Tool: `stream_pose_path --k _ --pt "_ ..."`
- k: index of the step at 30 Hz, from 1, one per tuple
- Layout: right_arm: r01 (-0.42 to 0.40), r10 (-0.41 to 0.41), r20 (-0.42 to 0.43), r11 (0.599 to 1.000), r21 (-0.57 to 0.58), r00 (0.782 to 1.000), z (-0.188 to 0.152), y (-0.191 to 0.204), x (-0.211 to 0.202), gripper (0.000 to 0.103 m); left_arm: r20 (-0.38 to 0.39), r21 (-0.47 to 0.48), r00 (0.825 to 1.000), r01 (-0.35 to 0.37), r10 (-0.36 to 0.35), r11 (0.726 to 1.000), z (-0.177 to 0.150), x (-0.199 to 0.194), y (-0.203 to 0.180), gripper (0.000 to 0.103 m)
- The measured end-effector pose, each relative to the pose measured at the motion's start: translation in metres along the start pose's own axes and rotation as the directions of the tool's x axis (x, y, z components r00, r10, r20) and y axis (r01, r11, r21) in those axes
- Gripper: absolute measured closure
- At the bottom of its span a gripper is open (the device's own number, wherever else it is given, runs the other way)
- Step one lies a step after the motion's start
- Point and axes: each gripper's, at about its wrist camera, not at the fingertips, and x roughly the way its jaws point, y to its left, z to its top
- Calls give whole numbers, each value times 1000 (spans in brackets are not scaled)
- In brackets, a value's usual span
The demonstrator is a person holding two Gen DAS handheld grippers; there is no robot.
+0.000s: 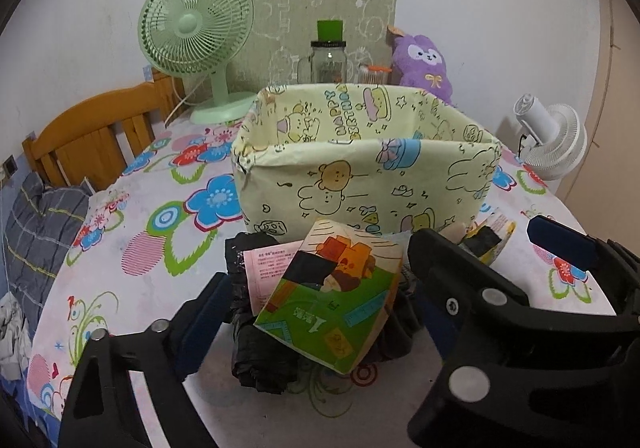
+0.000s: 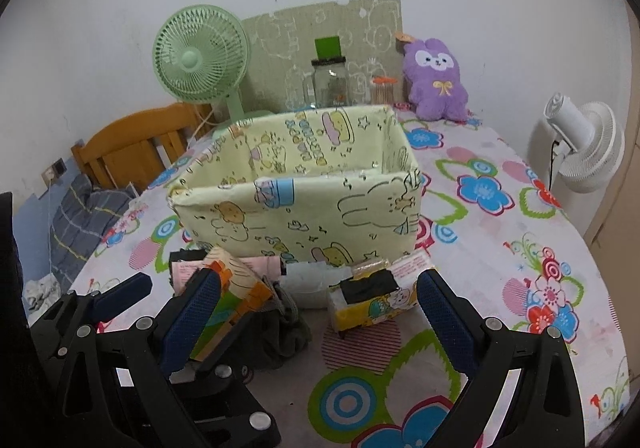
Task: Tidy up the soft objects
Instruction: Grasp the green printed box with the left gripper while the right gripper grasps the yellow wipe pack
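Left wrist view: the left claw stands wide open around a green tissue pack, its blue pads clear of the pack's sides. The pack leans on black bags and a pink packet, just before the yellow cartoon-print box on the flowered surface. The right claw's finger crosses the lower right.

Right wrist view: the right claw is open, gripping nothing; a yellow tissue pack lies between its fingers, untouched. A purple plush sits behind the box, near a green fan.
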Motion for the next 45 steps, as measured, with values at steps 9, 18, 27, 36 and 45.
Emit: stream_pose_path --k 9,18,27,36,45 --pt "15 -15 -36 1000 14 999 0 -8 15 3 -25 5 1000 18 -18 1000 4 9 -8 42" --pt "43 -40 -47 997 60 998 2 -29 20 3 -24 30 999 25 -25 999 8 8 -22 44" --pt "83 -78 -69 994 75 995 0 -43 29 4 -50 76 999 9 -5 997 9 17 -41 45" --pt "62 -50 -104 992 111 993 -4 -52 45 15 -68 91 997 -16 22 996 9 28 -45 46" --pt "61 -48 -111 991 117 993 -4 -50 48 33 -69 84 998 -9 15 996 9 30 -44 47"
